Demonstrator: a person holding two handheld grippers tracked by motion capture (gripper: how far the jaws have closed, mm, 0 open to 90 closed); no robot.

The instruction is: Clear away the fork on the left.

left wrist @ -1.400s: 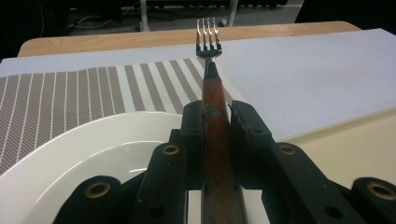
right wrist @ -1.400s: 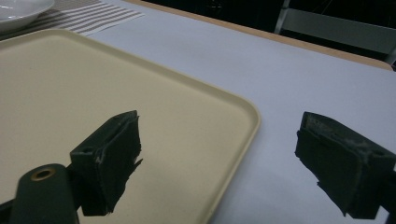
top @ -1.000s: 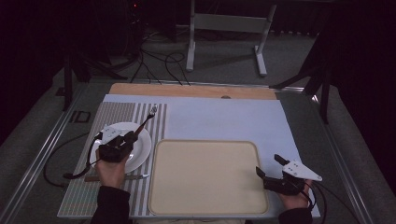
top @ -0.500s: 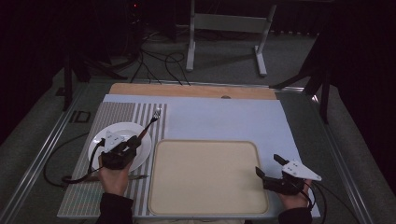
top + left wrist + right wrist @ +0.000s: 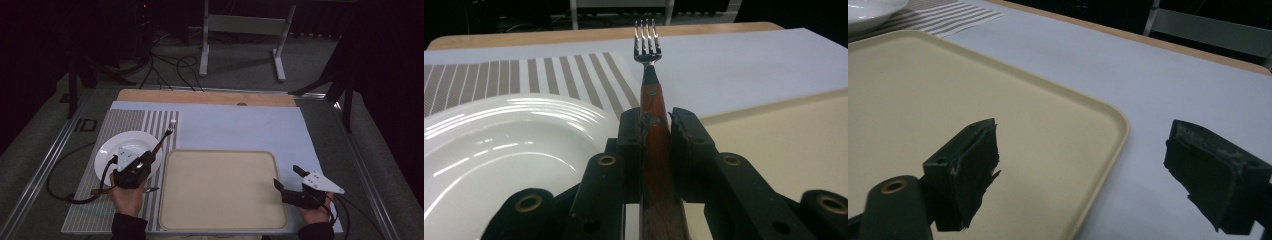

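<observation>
left gripper [image 5: 655,127]: clamped on fork [image 5: 163,139], now carried from over the plate [image 5: 112,150] toward the tray [image 5: 222,220]
right gripper [image 5: 1083,170]: open, empty, at tray's right edge
next: likely fork onto tray

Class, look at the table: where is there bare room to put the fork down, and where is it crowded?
The beige tray is bare from rim to rim. The pale blue mat beyond it is bare too. The crowded part is the striped mat, where the white plate sits, with the left gripper shut on the fork beside it. The right gripper hangs open at the tray's near right corner.
</observation>
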